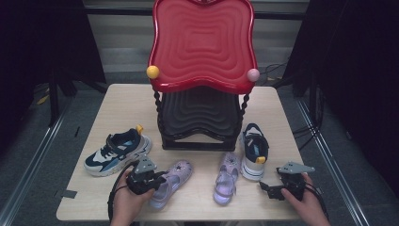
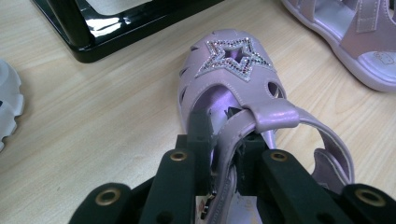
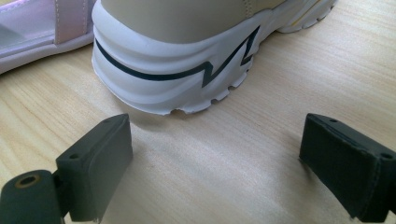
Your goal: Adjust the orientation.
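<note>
A lilac sandal (image 1: 175, 180) (image 2: 233, 60) with a glittery star on its toe lies on the table near the front. My left gripper (image 1: 157, 181) (image 2: 224, 135) is shut on the sandal's back strap, one jaw inside the shoe and one outside. Its twin sandal (image 1: 227, 176) (image 2: 345, 37) (image 3: 37, 28) lies a little to the right. My right gripper (image 1: 266, 188) (image 3: 215, 149) stands open and low over the table with nothing between its jaws. Just beyond it is the white heel of a navy sneaker (image 1: 254, 150) (image 3: 187, 70).
A two-tier shoe rack, red top tray (image 1: 202, 42) over a black lower tier (image 1: 200, 117) (image 2: 93, 32), stands at the back middle of the wooden table (image 1: 127, 108). A second navy sneaker (image 1: 117, 150) (image 2: 7, 102) lies at the left.
</note>
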Available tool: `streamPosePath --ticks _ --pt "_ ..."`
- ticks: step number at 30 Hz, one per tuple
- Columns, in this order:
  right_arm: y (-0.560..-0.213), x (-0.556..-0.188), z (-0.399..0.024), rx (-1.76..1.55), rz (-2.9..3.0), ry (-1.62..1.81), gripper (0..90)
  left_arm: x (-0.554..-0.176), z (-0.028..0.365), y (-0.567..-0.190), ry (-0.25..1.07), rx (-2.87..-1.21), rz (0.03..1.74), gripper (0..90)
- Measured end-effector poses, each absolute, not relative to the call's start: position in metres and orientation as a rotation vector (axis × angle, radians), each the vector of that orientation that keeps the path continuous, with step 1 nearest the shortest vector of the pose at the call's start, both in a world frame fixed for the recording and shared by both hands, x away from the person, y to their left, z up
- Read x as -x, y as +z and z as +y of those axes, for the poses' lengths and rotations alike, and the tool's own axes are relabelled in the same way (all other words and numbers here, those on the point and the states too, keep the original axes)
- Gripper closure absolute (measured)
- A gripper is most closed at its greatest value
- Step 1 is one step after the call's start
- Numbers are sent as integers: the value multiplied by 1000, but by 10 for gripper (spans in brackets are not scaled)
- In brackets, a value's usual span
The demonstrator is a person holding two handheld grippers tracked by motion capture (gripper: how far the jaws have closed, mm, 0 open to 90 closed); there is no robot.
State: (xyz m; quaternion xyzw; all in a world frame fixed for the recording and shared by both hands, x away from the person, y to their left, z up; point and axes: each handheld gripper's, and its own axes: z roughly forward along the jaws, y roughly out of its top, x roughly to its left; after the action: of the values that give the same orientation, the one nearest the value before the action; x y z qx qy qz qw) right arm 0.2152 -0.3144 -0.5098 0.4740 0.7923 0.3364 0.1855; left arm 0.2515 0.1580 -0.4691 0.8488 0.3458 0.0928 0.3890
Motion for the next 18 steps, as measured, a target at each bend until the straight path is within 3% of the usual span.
streamPosePath --ticks 18 --pt "-510 -215 -314 -1334 2232 947 86 -252 166 -460 286 -2080 911 834"
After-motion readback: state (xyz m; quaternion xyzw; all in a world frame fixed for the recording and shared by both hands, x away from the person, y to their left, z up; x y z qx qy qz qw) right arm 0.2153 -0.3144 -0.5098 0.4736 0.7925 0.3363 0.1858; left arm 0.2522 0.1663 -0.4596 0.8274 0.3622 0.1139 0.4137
